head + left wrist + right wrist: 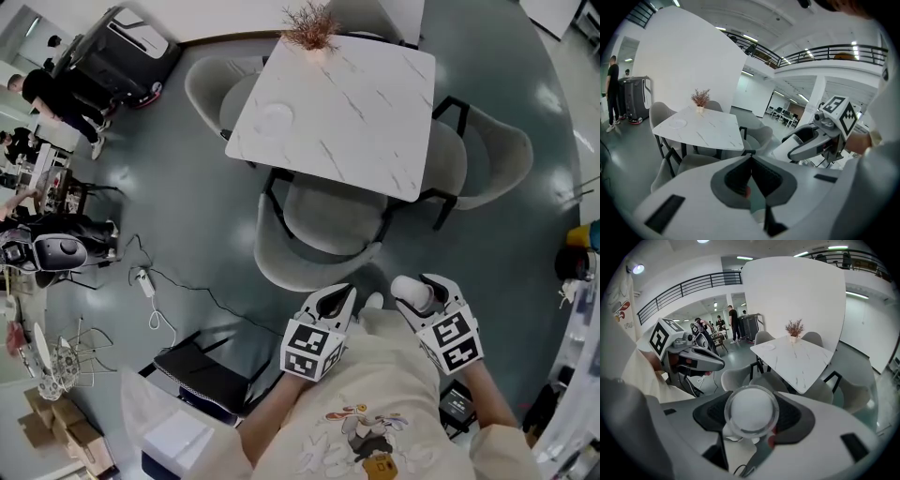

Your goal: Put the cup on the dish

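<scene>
The round white cup (752, 412) is clamped in the right gripper (751, 420), the left gripper (751, 160) closed on nothing; the flat white dish (277, 117) is seen well ahead.

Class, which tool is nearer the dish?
Left. The left tool sits nearly in line with the dish; the right tool, gripping the cup, is further off to the side.

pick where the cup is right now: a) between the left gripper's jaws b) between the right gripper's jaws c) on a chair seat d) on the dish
B: the right gripper view shows the cup clamped between the jaws of the right gripper, while the dish sits bare on the table.
</scene>
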`<state>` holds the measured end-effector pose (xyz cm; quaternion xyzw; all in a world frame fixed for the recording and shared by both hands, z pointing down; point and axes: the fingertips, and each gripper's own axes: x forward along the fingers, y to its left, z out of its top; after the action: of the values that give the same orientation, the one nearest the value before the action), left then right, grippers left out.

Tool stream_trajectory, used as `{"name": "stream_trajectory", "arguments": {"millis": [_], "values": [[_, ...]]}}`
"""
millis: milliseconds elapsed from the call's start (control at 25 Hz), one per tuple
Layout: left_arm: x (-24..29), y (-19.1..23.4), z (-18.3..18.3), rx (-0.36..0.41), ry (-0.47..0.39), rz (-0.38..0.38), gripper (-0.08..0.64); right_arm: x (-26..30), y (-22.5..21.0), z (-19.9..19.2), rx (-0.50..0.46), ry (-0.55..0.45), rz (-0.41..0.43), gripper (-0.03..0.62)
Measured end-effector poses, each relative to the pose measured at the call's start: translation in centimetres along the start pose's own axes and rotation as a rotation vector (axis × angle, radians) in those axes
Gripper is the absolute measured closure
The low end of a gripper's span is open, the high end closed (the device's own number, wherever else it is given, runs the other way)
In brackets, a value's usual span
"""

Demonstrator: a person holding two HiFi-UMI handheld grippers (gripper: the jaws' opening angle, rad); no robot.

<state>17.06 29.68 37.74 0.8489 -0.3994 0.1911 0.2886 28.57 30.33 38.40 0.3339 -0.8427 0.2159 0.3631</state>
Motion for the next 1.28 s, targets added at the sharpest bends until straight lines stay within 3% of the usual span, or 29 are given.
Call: {"name": "stream_trajectory", "arguments": {"millis": [320,560,1000,1280], "values": [[1.6,-0.2,-0.6,-0.060,0.039,0.045,0.557,0.7,-3.2,0.0,-0.005,-0.008,0.017,0.324],[2.3,1.6,-0.8,-0.103,0.067,0.035,0.555,1.9,-3.5,1.3,0.004,0.002,0.027,0.324],[6.1,8.4,6.0,-0.110,-0.019,-0.024,0.555,5.8,-5.8,7.3,-0.022,0.030,-0.021,0.324],[7.3,12.8,7.2,-0.138,-0.006,-0.022,0.555,9.1,-7.4,10.0,-0.035,0.054,-0.022,0.324]]}}
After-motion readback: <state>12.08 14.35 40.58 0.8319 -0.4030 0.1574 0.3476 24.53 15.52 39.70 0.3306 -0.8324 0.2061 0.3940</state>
